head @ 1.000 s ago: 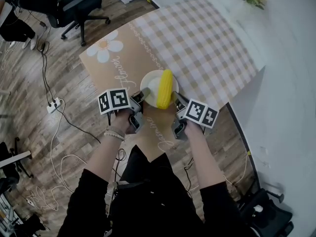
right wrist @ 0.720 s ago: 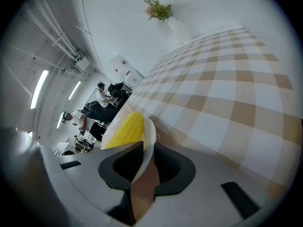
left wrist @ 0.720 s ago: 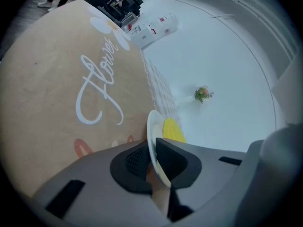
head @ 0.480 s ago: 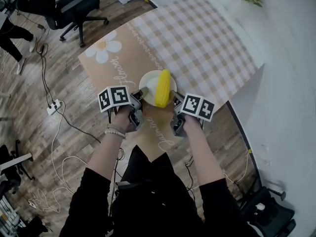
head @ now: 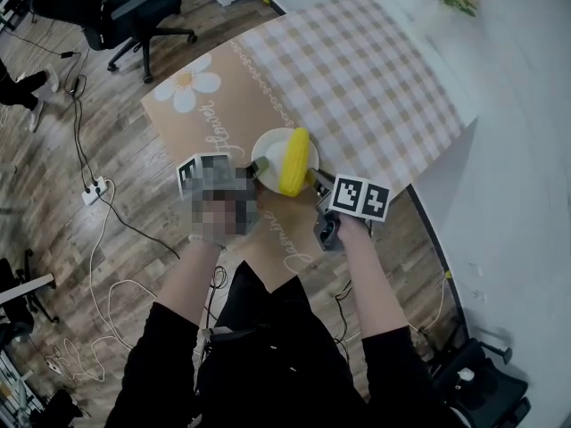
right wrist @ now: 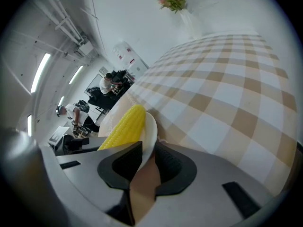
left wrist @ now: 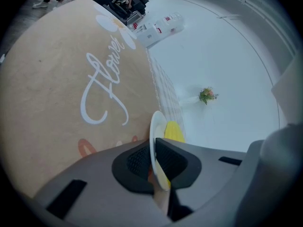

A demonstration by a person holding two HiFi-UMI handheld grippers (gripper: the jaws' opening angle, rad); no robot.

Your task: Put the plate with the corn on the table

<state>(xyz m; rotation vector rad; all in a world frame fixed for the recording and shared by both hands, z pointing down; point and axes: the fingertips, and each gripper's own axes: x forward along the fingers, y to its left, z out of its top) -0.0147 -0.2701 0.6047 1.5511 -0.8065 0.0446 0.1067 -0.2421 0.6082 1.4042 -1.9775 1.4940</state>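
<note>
Just been opening right gripper [right wrist: 147, 162], plate [head: 268, 152] rim loose between jaws; left gripper [left wrist: 154, 162] clamped on other rim. Probably set down on table [head: 375, 78], corn [head: 294, 160] aboard; release starting.

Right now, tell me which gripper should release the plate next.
Left. The left gripper pinches the plate rim; on the right gripper the jaws have just been opening and stand apart around the rim. The plate looks set down on the table.
</note>
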